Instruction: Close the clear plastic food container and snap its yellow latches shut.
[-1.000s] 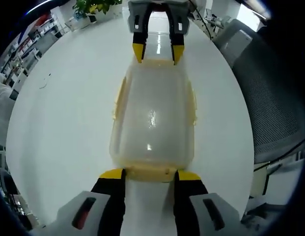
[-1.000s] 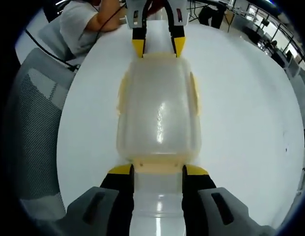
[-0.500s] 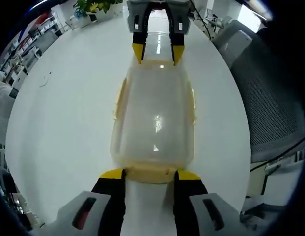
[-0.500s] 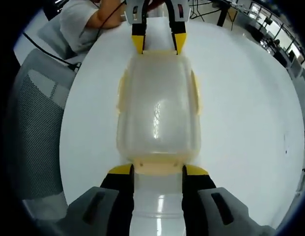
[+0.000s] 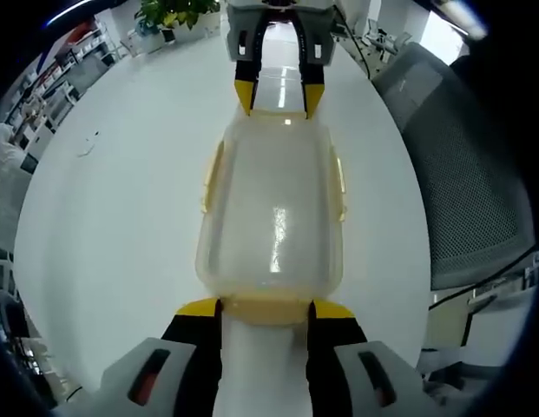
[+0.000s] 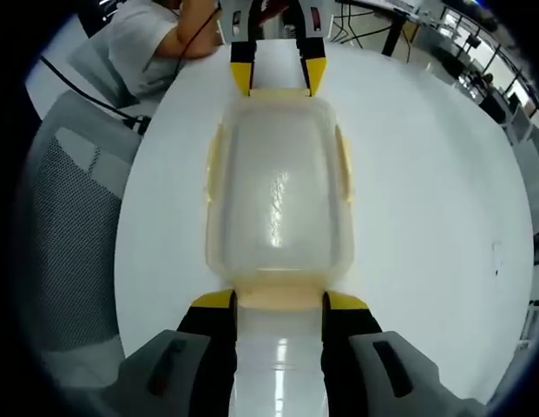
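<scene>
A clear plastic food container (image 5: 271, 217) with its lid on lies lengthwise on the white table (image 5: 121, 217). Pale yellow latches run along its long sides (image 5: 212, 174) (image 5: 341, 184). My left gripper (image 5: 265, 309) is open at the near end, its yellow-tipped jaws either side of the end latch (image 5: 266, 306). My right gripper (image 5: 278, 94) is open at the far end. In the right gripper view the same container (image 6: 278, 191) stretches from the right gripper (image 6: 279, 302), open around the near end latch (image 6: 279, 297), to the left gripper (image 6: 278, 78) at the far end.
A grey mesh office chair (image 5: 477, 174) stands at the table's edge, also seen as a chair (image 6: 69, 200) in the right gripper view. A person in a grey shirt (image 6: 139, 43) sits at the far side. Potted plants (image 5: 169, 13) and shelves lie beyond the table.
Both views have tilted a little, so I look more steeply down on the container and it appears flatter. Both grippers stay open at its two ends.
</scene>
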Demonstrator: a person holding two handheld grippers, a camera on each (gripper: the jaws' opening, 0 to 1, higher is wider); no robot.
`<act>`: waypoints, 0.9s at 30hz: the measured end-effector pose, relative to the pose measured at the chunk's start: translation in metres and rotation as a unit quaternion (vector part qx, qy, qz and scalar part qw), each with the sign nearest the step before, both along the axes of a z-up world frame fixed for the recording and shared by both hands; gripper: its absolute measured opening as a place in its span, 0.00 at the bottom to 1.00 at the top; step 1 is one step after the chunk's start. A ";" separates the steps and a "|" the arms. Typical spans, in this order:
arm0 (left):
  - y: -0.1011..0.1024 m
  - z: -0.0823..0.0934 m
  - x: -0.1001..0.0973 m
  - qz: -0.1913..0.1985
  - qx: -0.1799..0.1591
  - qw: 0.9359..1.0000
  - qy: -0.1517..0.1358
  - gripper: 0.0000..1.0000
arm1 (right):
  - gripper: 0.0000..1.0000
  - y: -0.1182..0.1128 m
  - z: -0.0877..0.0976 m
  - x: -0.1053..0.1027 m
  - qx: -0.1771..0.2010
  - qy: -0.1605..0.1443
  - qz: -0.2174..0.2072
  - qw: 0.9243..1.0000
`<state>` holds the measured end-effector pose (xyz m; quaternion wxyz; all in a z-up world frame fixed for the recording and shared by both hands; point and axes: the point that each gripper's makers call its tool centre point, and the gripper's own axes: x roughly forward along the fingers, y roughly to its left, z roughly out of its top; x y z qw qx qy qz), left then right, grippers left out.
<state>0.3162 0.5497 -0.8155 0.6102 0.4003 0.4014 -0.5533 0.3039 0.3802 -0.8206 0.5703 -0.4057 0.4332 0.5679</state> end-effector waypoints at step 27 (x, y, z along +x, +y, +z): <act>-0.010 0.048 0.000 0.002 -0.006 1.000 -0.016 0.32 | 0.34 -0.008 0.047 0.000 0.017 -0.016 -0.004 1.000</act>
